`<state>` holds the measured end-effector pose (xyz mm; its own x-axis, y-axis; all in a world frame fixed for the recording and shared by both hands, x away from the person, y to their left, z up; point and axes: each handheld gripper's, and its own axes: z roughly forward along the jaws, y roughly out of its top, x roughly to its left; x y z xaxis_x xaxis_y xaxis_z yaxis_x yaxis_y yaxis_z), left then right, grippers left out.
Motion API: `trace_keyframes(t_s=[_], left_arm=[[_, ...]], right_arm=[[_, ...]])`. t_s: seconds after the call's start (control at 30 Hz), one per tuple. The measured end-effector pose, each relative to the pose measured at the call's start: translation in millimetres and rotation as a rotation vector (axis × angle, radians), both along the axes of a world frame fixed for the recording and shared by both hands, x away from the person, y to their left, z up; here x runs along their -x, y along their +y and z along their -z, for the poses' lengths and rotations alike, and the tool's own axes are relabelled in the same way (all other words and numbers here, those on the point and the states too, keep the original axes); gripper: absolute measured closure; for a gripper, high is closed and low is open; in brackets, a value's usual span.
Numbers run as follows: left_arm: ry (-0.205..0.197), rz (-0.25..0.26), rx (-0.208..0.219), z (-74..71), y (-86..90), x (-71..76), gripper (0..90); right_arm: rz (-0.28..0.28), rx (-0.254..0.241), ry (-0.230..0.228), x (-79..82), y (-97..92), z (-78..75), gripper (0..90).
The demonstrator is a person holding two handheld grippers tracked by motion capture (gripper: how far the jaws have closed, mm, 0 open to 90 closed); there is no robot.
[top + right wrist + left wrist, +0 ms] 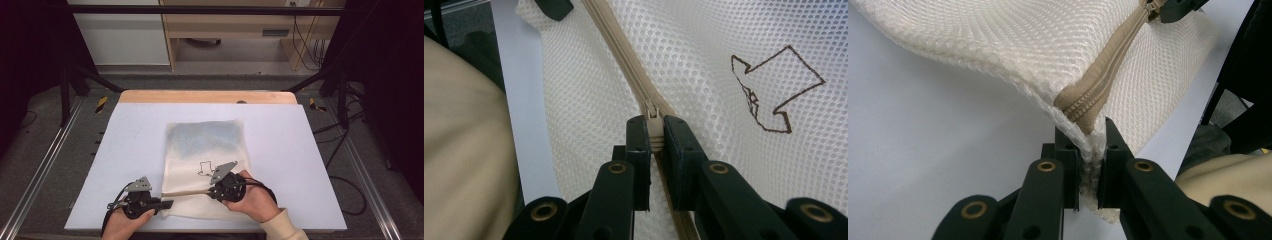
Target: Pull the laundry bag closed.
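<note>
A cream mesh bag [205, 150] lies on the pale table, with something bluish showing through its far half and a brown outline drawing [776, 90] on its front. A tan zipper [1098, 82] runs along the bag's near edge. My left gripper [167, 204] is shut on the bag's near left corner [1091, 155], at the end of the zipper. My right gripper [209, 190] is shut on the zipper pull [654, 127], partway along the zipper [624, 55]. The zipper stretches straight between the two grippers.
The table's pale mat [135, 135] has bare room left, right and beyond the bag. A wooden edge [205, 96] bounds the far side. Metal rails [35, 175] flank the table. A cream sleeve [282, 227] comes in from the bottom.
</note>
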<state>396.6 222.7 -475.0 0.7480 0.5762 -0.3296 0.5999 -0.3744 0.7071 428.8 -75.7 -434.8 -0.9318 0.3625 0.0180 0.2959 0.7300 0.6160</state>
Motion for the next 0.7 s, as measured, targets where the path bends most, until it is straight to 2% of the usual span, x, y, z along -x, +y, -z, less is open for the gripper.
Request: trace_keyframes(t_s=[0.7], left_arm=[[0.001, -0.001, -0.002, 0.1, 0.5, -0.3, 82.4]], right_arm=[[0.040, -0.008, 0.009, 2.5, -17.1, 1.8, 82.1]])
